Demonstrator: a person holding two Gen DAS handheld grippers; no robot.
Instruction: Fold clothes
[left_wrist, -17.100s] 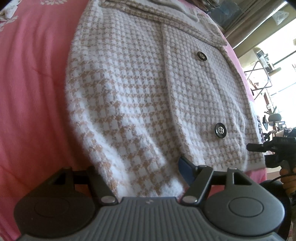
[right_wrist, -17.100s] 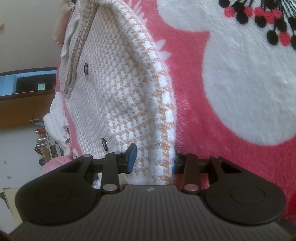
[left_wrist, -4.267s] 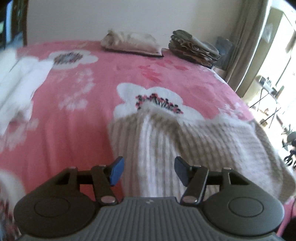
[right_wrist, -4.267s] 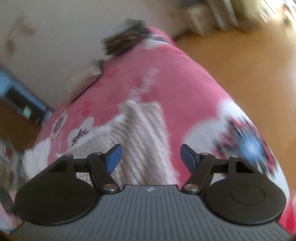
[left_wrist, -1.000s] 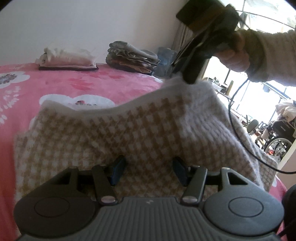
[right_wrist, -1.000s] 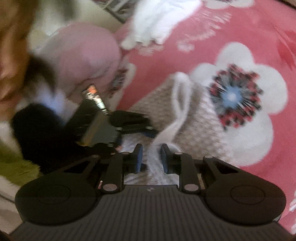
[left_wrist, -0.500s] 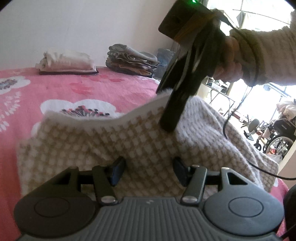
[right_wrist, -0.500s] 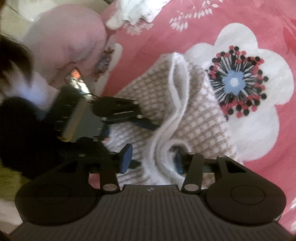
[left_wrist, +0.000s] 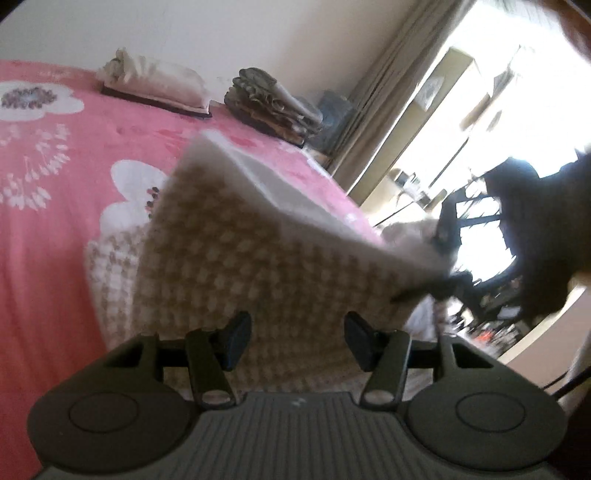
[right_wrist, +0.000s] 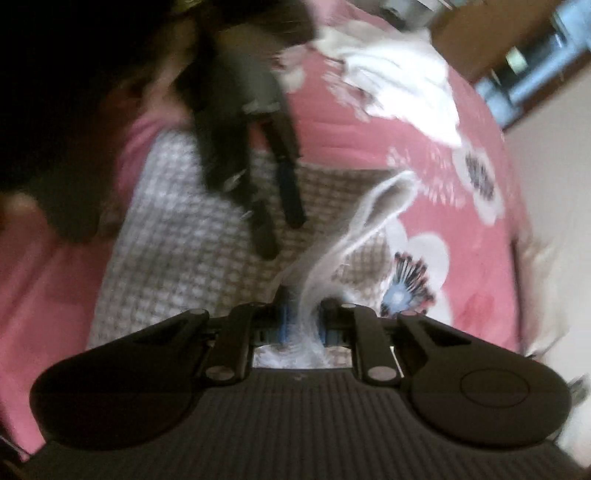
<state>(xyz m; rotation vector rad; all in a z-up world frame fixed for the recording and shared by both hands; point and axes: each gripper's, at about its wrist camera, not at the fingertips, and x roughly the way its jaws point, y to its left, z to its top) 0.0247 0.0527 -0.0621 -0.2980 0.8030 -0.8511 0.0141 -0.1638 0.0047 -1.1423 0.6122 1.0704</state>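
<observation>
A beige-and-white checked cardigan (left_wrist: 258, 251) lies partly lifted on the pink bed. My left gripper (left_wrist: 297, 341) is open, its fingers spread over the checked cloth and gripping nothing. The right wrist view shows the left gripper (right_wrist: 280, 232) lying on the cardigan (right_wrist: 177, 251). My right gripper (right_wrist: 303, 325) is closing, with the cardigan's white edge (right_wrist: 369, 214) pinched between its pads. In the left wrist view the right gripper (left_wrist: 445, 258) is a dark blur at the far right, holding that corner up. Both views are motion-blurred.
A pink flowered blanket (left_wrist: 55, 221) covers the bed. Two folded stacks (left_wrist: 155, 81) (left_wrist: 273, 103) sit at the far end by the wall. A loose white garment (right_wrist: 399, 74) lies further along the bed. A curtain and a bright window are on the right.
The right gripper let the edge go, took it again and swung to the far right of the left view, drawing the cardigan's corner with it. The left gripper rolled and rose slightly.
</observation>
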